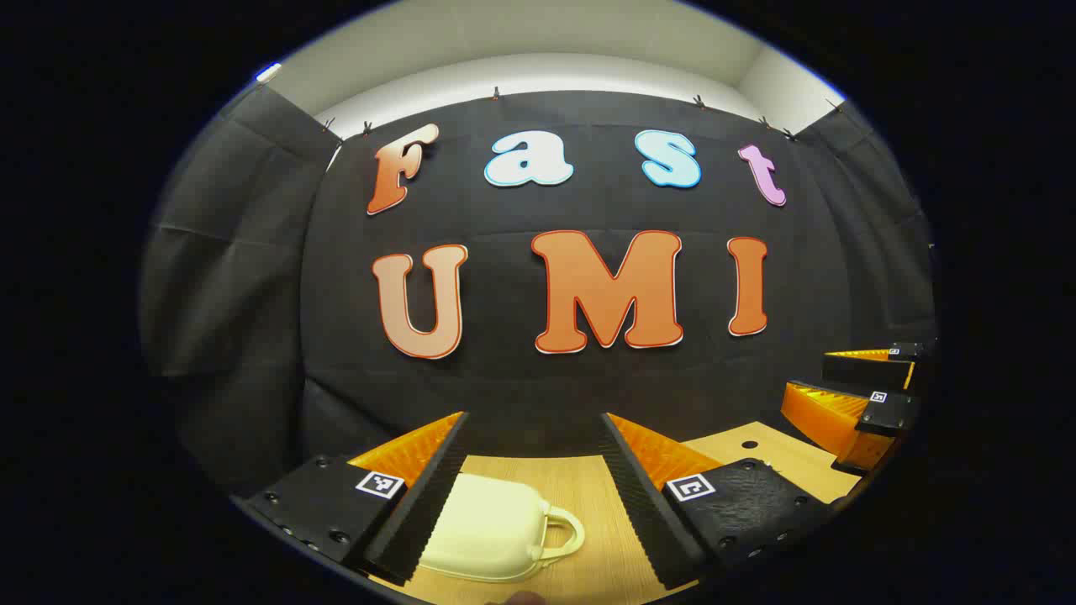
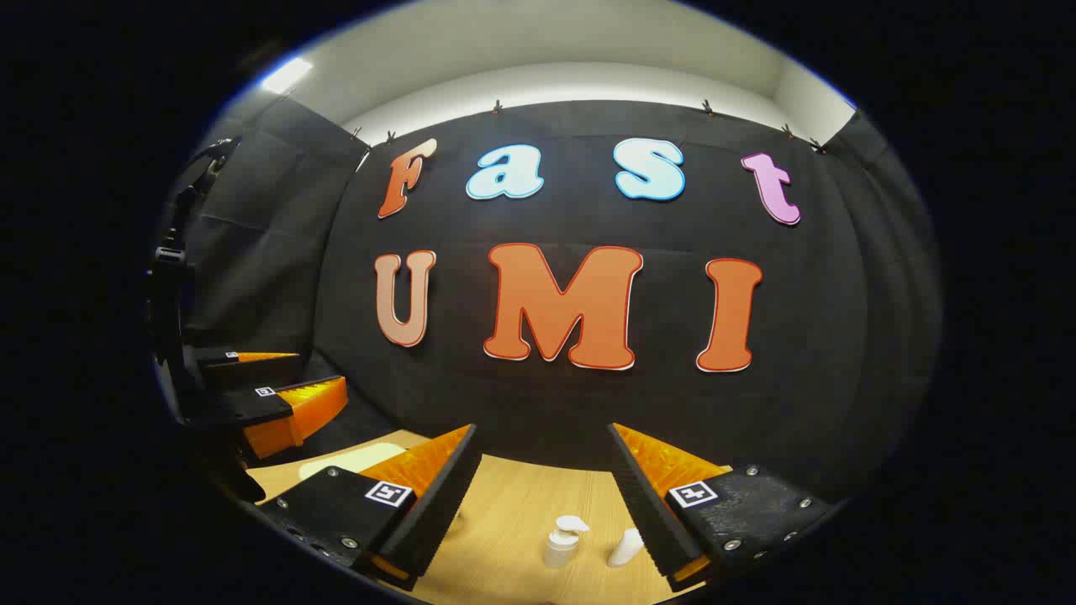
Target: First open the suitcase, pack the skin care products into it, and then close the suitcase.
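My left gripper (image 1: 534, 470) hangs above the desk (image 1: 588, 496) with its jaws spread wide, holding nothing; below and between its fingers lies the cream suitcase (image 1: 492, 525), closed, handle toward my right. My right gripper (image 2: 545, 483) is likewise wide open and holds nothing. Beneath it on the desk stand a white pump bottle (image 2: 561, 538) and, just beside it, a small white bottle (image 2: 626, 548).
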The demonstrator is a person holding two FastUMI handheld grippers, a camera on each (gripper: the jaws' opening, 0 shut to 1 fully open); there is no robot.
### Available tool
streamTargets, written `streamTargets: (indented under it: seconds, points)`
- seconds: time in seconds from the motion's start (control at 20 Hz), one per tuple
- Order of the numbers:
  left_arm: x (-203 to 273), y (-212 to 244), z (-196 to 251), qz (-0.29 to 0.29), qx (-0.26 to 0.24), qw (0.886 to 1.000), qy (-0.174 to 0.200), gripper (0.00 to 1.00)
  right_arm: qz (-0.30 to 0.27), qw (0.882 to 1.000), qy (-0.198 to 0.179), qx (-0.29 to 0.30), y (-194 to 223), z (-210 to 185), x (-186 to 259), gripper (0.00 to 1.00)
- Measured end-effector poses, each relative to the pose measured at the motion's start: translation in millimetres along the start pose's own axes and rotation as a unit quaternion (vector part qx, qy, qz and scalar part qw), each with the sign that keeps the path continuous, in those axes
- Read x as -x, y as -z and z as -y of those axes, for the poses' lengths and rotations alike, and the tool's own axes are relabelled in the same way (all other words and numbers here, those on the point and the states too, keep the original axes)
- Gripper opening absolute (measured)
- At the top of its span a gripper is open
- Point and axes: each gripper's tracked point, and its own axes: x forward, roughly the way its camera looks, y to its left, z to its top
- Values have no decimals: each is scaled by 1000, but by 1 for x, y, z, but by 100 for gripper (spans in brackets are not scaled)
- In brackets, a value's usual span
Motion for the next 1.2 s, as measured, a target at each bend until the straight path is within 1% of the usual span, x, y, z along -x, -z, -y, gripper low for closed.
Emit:
streamTargets:
  seconds: [0.05,0.1,0.2,0.35,0.4,0.45,0.5,0.55,0.6,0.75,0.8,0.9,1.05,1.2]
  points:
    - [1,0,-2,-1,-6,1000,-2,95,-2,1000,-1,-13,-2,-3,-2,95]
    - [1,-3,-4,0,-11,1000,-3,97,1,1000,6,-19,-5,-3,-3,95]
    - [-3,-10,-5,17,-10,1000,3,99,11,1000,24,-16,-9,2,-3,95]
    - [-10,-16,-6,44,-3,999,3,97,-8,999,41,-8,11,1,-4,95]
    - [-12,-17,-5,49,-5,999,4,99,-14,999,37,-11,14,-3,-3,95]
    - [-13,-16,-5,50,-10,999,5,98,-23,999,36,-11,19,-7,-3,95]
    - [-14,-19,-6,56,-18,998,9,97,-24,999,36,-11,20,-8,-2,95]
    - [-15,-19,-8,60,-20,998,10,99,-23,999,39,-9,18,-9,-1,95]
    - [-17,-19,-8,62,-16,998,15,97,-23,999,39,-8,19,-9,-1,95]
    - [-16,-13,-3,52,-10,998,19,98,-27,999,39,-7,21,-11,-3,95]
    - [-16,-11,-3,48,-13,999,22,99,-26,999,43,-5,20,-9,-4,95]
    - [-16,-10,-6,47,-25,998,24,97,-28,998,48,1,22,-4,-5,95]
    - [-18,-5,-9,43,-26,999,20,97,-32,998,53,4,25,2,-6,95]
    - [-20,1,-11,33,-44,998,23,97,-31,998,53,8,25,5,-8,95]
